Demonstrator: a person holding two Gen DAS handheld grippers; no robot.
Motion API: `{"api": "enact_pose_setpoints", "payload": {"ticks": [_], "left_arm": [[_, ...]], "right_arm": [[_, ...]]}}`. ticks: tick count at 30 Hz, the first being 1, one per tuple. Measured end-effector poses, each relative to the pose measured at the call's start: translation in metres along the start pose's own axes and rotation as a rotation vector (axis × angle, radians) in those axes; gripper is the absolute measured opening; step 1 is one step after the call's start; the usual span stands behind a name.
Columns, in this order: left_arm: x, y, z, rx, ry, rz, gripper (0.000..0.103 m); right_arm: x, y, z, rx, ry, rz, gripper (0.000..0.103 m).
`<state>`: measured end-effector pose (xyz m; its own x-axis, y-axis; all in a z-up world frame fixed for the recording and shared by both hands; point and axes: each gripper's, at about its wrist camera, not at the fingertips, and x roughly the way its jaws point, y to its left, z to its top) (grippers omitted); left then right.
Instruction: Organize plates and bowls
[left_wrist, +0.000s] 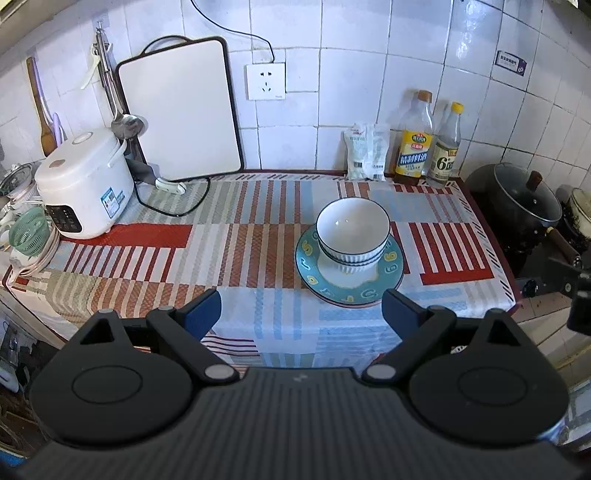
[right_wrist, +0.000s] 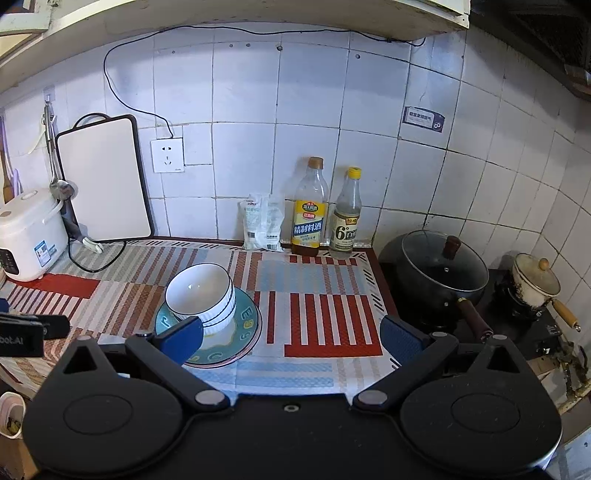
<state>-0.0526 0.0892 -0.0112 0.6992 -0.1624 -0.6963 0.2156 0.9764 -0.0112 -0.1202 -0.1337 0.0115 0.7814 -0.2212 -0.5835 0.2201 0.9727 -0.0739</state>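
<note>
Two white ribbed bowls (left_wrist: 352, 230) sit nested on stacked teal plates (left_wrist: 384, 286) with yellow letters, on the striped cloth of the counter. My left gripper (left_wrist: 301, 312) is open and empty, held back near the counter's front edge, with the stack just beyond its right finger. In the right wrist view the bowls (right_wrist: 201, 295) and plates (right_wrist: 247, 325) lie left of centre. My right gripper (right_wrist: 291, 339) is open and empty, its left finger in front of the plates' near rim.
A white rice cooker (left_wrist: 83, 184) and a cutting board (left_wrist: 181, 107) stand at the back left. Two bottles (left_wrist: 413, 144) and a salt bag (left_wrist: 364, 151) line the wall. A black lidded pot (right_wrist: 441, 273) and a small enamel pot (right_wrist: 535, 282) sit on the stove at right.
</note>
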Motion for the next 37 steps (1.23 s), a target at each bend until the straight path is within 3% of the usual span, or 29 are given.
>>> {"api": "enact_pose_setpoints", "payload": {"ticks": [17, 37], "left_arm": [[-0.014, -0.003, -0.004, 0.055, -0.097, 0.024, 0.095], [-0.004, -0.007, 0.006, 0.083, -0.062, 0.022, 0.095]], "right_arm": [[0.001, 0.003, -0.005, 0.029, 0.005, -0.019, 0.103], [0.016, 0.003, -0.007, 0.056, 0.035, -0.006, 0.103]]}}
